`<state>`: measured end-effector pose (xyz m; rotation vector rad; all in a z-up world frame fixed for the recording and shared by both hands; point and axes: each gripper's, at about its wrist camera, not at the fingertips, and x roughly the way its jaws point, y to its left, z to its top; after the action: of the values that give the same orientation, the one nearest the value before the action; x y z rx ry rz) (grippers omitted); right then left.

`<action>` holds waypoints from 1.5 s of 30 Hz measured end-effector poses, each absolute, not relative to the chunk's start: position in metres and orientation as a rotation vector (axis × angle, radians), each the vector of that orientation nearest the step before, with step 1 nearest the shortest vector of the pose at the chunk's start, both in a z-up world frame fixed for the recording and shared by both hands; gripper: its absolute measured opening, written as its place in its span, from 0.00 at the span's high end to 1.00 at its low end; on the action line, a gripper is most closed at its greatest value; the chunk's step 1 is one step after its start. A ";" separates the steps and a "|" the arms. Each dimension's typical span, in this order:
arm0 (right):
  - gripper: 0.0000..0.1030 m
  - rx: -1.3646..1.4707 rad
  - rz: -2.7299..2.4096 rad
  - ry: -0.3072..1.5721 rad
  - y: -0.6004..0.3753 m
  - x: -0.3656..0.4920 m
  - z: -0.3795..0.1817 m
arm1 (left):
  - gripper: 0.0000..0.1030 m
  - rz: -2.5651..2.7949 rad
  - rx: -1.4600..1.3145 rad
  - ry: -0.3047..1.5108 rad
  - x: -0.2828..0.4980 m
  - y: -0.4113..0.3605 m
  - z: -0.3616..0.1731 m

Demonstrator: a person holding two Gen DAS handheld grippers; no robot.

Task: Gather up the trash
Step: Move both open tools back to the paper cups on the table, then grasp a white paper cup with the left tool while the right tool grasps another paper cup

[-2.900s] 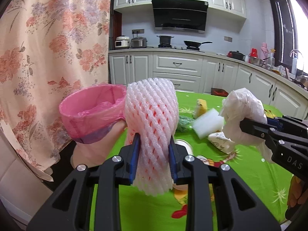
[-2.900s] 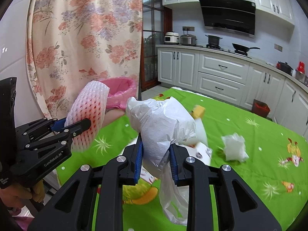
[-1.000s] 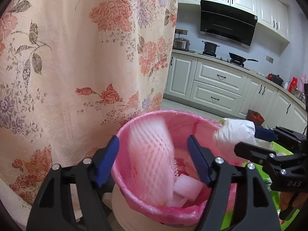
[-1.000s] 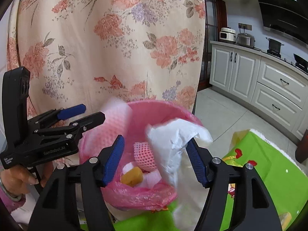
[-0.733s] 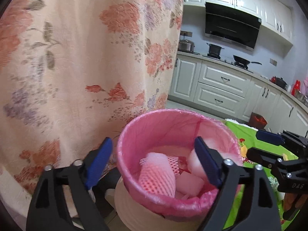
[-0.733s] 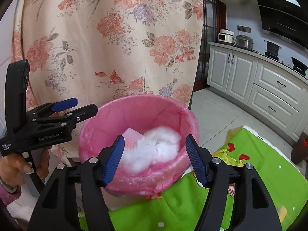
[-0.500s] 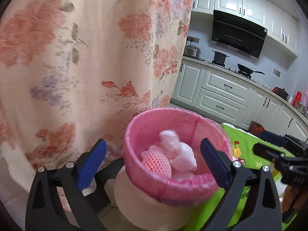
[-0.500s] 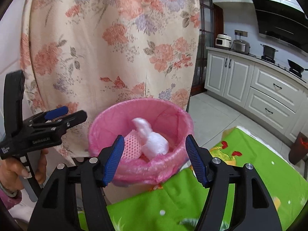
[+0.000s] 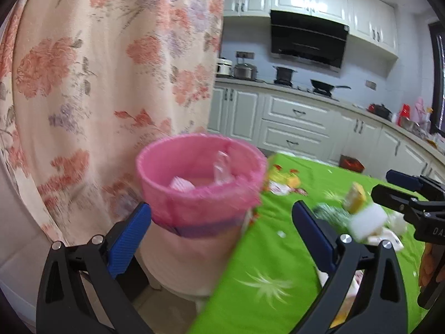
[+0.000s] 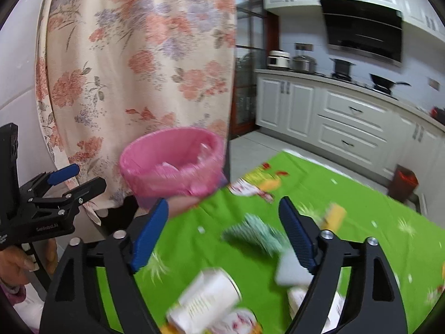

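A bin with a pink liner (image 9: 200, 194) stands beside the green table; foam netting (image 9: 182, 186) and a bit of white plastic (image 9: 222, 167) lie inside it. My left gripper (image 9: 219, 220) is open and empty, just short of the bin. My right gripper (image 10: 224, 217) is over the table with its jaws opening and nothing between them; the bin (image 10: 172, 167) is ahead to its left. On the cloth lie a green net (image 10: 256, 233), a yellow sponge (image 10: 333, 217), a white block (image 10: 292, 271) and a white paper cup (image 10: 208, 297).
A floral curtain (image 9: 111, 83) hangs right behind the bin. The green tablecloth (image 9: 272, 264) runs to the right, with white kitchen cabinets (image 9: 300, 122) beyond. A person's hand (image 10: 16, 261) holds the left gripper (image 10: 64, 192) at the left edge of the right wrist view.
The foam net and the white bag dropped from the grippers into the bin. Both grippers have pulled back from the bin toward the table, and their jaws stand wider.
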<state>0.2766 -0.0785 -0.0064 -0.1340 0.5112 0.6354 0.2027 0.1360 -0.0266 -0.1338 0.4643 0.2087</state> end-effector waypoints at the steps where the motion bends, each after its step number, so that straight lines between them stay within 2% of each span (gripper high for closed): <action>1: 0.23 -0.127 0.618 0.516 -0.089 0.271 -0.010 | 0.05 0.197 -0.127 0.471 0.202 0.129 -0.029; 12: 0.21 -0.037 0.457 0.578 -0.178 0.245 -0.043 | 0.05 0.070 -0.086 0.510 0.202 0.043 -0.056; 19: 0.21 -0.015 0.386 0.619 -0.205 0.242 -0.065 | 0.05 -0.015 -0.016 0.600 0.211 0.004 -0.075; 35: 0.21 -0.032 0.350 0.725 -0.200 0.276 -0.099 | 0.06 0.005 0.007 0.748 0.237 -0.007 -0.108; 40: 0.21 -0.058 0.353 0.759 -0.189 0.287 -0.104 | 0.14 0.004 -0.011 0.791 0.247 -0.003 -0.115; 45: 0.21 -0.067 0.361 0.787 -0.182 0.293 -0.110 | 0.33 -0.042 -0.021 0.811 0.250 -0.006 -0.120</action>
<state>0.2932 -0.1821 -0.1101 -0.0670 0.7870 0.3606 0.2499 -0.0060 -0.1204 -0.0209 0.8112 -0.0422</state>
